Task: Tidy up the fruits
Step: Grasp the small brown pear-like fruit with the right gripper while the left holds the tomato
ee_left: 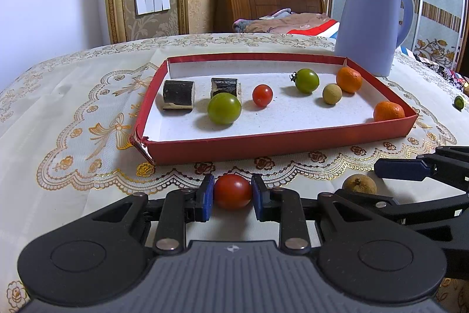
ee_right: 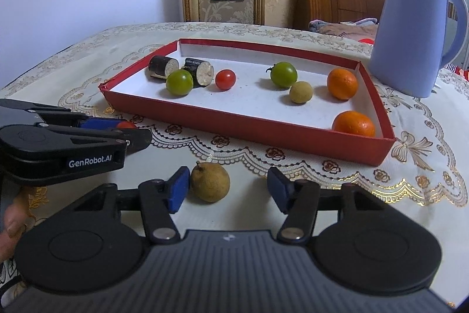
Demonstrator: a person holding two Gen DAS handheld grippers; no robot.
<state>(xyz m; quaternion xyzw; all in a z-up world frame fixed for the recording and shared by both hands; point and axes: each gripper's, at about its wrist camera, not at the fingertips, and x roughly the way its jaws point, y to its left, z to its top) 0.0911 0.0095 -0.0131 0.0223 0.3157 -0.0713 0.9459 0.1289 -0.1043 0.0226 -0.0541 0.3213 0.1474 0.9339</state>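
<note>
Gripping a red tomato: left gripper has both blue pads pressed on its sides, jaws narrow, tilted down toward the tablecloth, parked just short of the red tray's near wall at 6 o'clock of it

Right gripper sits beside the left one, at its 3 o'clock, same downward tilt. Jaws part-open around a brown longan resting on the cloth. Left pad is touching or nearly touching the fruit, can't tell which; right pad stands clear with a visible gap. Not clamped

In the right wrist view the left gripper's body crosses in from 9 o'clock, level with the tray's near left corner, a sliver of the red tomato showing at its tip. A fingertip of the person shows at the left edge under it

Tray contents, left to right: two dark cut cylinder pieces at 10 o'clock, a green tomato in front of them, a small red tomato near centre, a second green tomato with stem, a pale longan, one orange at 2 o'clock, another orange in the near right corner at 4 o'clock

Blue kettle stands on the cloth off the tray's far right corner. Small green fruit lies on the cloth well right of the tray
</note>
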